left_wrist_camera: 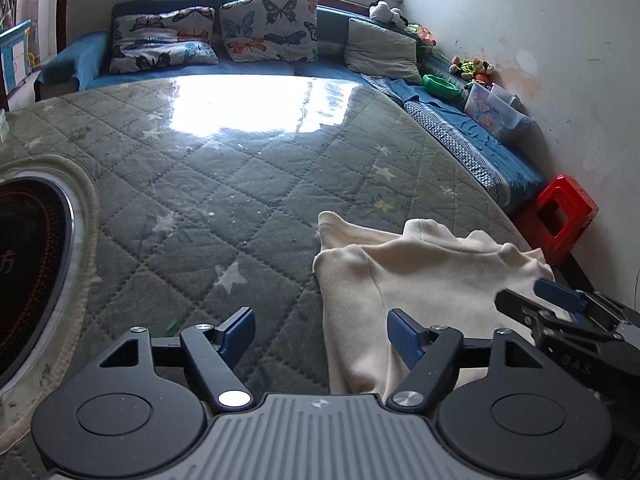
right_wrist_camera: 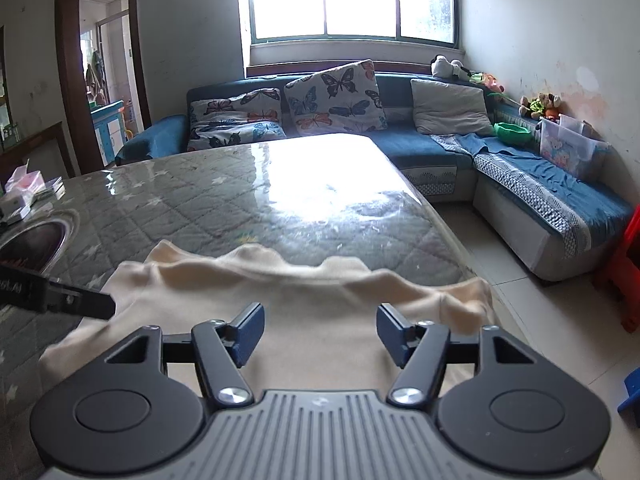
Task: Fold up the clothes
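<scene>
Left wrist view: the left claw (left_wrist_camera: 321,334) is being held wide open over the worktop (left_wrist_camera: 224,184), with nothing gripped; its right finger is lying over the garment's left edge, its left finger over bare quilting. The cream garment (left_wrist_camera: 420,276) is being seen spread at 4 o'clock, near the worktop's right edge. The right claw (left_wrist_camera: 532,300) is being seen entering at 3 o'clock over the garment; its opening cannot be told here. A burner (left_wrist_camera: 32,264) is set into the worktop at 9 o'clock.

Right wrist view: the right claw (right_wrist_camera: 320,330) is being held wide open above the garment (right_wrist_camera: 304,312), empty. The garment is lying at 6 o'clock on the worktop (right_wrist_camera: 248,200), its far edge rumpled. The left claw (right_wrist_camera: 80,304) is being seen at 9 o'clock, touching the garment's left edge.
</scene>
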